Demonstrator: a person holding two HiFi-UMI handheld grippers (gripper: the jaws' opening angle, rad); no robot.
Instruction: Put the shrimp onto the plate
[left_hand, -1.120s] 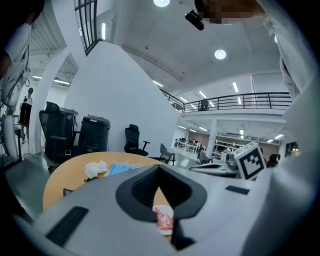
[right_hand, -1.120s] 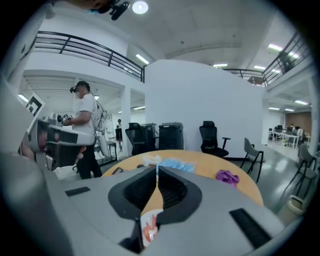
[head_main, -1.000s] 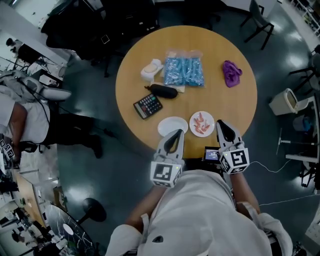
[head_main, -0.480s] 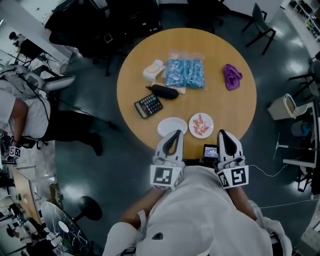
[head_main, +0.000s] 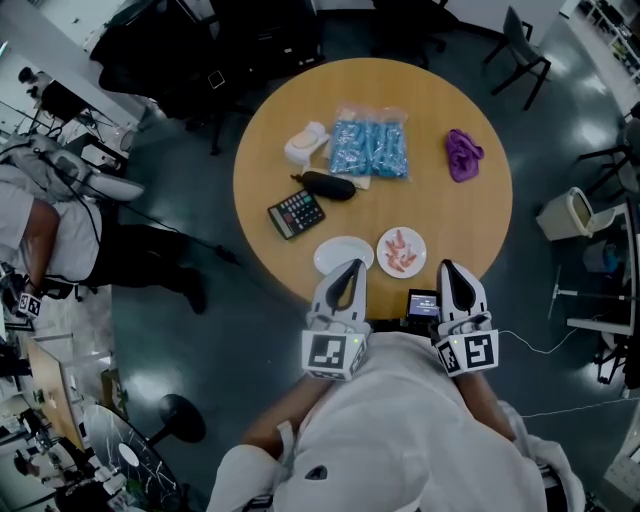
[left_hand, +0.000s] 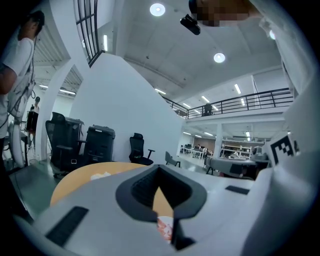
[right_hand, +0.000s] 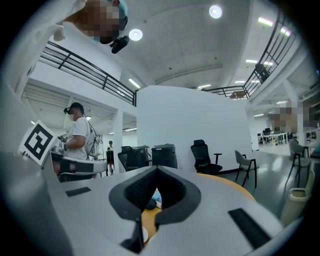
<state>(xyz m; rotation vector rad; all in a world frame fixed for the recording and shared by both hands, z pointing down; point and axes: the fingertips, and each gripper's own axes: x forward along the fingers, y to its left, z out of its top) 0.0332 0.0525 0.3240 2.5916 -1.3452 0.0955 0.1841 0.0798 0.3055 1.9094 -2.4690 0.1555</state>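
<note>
Head view: shrimp (head_main: 401, 249) on right plate (head_main: 381, 251), left plate (head_main: 340, 254) bare. Left gripper (head_main: 347, 272), right gripper (head_main: 451, 272) pinched closed, empty, by worktop (head_main: 455, 215) edge. Start or done, unclear.

On the table (head_main: 450, 210), shrimp (head_main: 400, 248) lie on a plate (head_main: 416, 264) just right of another plate (head_main: 343, 254)

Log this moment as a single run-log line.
stage: pre-grasp | left hand-held gripper: shut, empty | right hand-held gripper: shut, empty | shrimp: on small dish | white plate: bare, beside dish
</note>
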